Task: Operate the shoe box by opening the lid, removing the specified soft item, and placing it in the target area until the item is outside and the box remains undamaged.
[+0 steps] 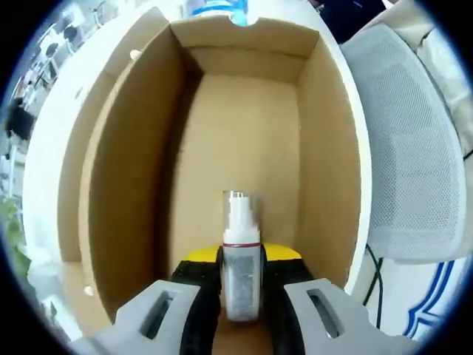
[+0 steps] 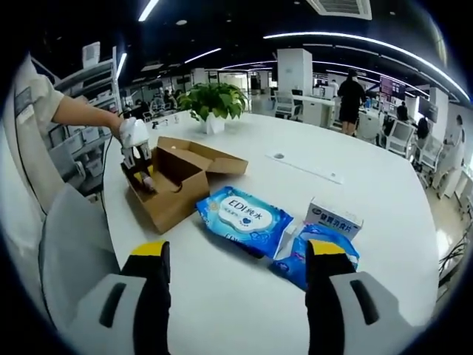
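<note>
Cardboard shoe box [image 1: 244,148] surrounds the left tongs [image 1: 242,296] clamping a spray bottle [image 1: 241,259]; right tongs [image 2: 235,296] gape wide, empty.

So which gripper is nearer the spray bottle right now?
Left. The left gripper is inside the open shoe box, jaws closed on the spray bottle. The right gripper is open over the table, well back from the box.

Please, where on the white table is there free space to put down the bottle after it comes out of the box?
The white table is bare beyond the blue wipes pack, toward the potted plant, and also just before the right gripper. It is crowded between the cardboard box, the wipes pack and the small white carton.
</note>
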Demonstrator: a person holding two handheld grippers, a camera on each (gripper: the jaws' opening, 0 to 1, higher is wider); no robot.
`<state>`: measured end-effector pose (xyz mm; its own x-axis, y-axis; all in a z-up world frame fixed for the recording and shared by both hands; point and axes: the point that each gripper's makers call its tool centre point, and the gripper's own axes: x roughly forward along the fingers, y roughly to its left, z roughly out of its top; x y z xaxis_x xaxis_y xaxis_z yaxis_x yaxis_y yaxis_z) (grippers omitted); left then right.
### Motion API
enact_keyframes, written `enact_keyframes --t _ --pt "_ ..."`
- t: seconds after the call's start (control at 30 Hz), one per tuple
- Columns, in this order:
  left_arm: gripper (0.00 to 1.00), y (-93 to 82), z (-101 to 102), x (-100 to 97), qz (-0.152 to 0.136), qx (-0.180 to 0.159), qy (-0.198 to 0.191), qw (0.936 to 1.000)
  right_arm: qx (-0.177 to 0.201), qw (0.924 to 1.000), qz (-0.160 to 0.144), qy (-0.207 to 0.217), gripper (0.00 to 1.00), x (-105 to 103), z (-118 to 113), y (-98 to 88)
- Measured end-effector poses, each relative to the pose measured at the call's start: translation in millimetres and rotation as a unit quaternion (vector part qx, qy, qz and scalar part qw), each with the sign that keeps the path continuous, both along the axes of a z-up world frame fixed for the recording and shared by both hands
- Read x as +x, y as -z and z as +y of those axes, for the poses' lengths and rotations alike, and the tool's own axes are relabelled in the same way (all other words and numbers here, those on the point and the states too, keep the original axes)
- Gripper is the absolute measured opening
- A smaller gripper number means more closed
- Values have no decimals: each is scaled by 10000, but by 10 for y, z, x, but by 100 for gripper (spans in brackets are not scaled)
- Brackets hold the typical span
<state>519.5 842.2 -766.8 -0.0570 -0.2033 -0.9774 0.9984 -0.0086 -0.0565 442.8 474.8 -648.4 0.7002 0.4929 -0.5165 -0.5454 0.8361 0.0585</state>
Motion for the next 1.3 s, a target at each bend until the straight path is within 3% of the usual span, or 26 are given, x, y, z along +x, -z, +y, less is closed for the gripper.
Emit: enact_keyframes --t 0.2,0.57,0.8,1.0,1.3 --pt "18 -133 -171 72 -102 -481 -377 9981 96 9999 -76 -37 68 12 98 -50" --pt "18 -399 -525 46 -193 -1182 -626 9908 311 9992 -220 -132 63 73 269 -110" --pt "18 -534 -751 -29 -130 -1547 -670 9856 505 9976 -450 -172 58 120 379 -207" --pt "18 -656 -931 -92 -57 -1810 -601 9816 622 9965 -461 -301 57 136 529 -220" --pt "18 -903 -1238 -225 127 -2368 -403 9706 853 9937 -516 -520 53 152 789 -270"
